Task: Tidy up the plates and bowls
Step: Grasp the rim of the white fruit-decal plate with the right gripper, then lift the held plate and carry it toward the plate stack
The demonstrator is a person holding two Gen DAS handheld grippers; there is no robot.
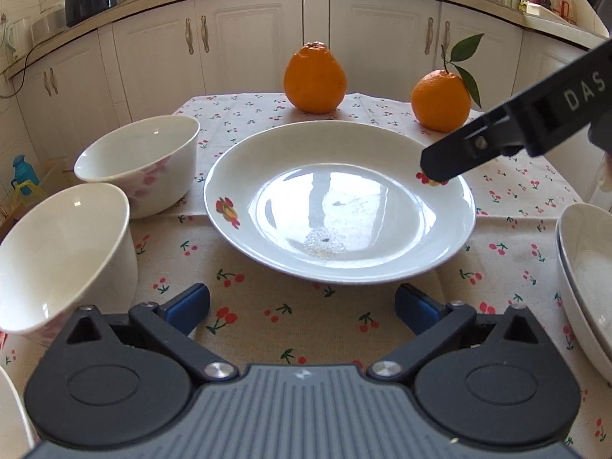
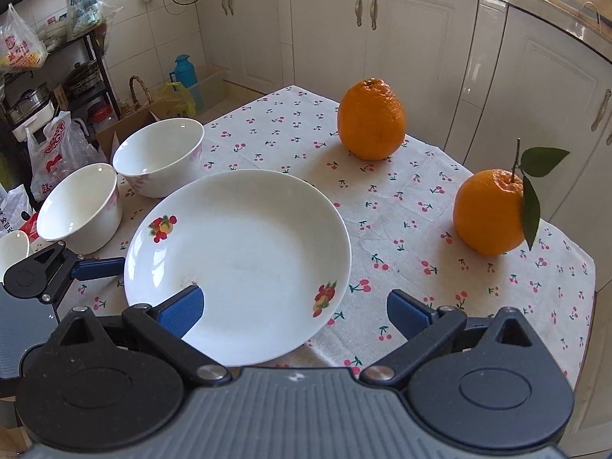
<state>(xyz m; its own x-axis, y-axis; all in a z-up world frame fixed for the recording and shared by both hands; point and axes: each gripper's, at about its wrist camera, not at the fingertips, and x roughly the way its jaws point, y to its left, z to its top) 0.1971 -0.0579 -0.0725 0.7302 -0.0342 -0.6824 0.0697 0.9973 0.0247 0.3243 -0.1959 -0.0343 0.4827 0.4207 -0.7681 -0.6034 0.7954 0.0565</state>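
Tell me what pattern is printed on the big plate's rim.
Small red and yellow fruit clusters on the white plate, clearest in the right wrist view.

Two close wrist views, angled down — sharing plate (image 1: 451, 225)

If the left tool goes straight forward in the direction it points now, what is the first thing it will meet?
Most likely the near rim of the white plate, which lies directly ahead of the open left tool. Only bare tablecloth shows between them. Depth is uncertain, so it might touch the cloth just before the rim.
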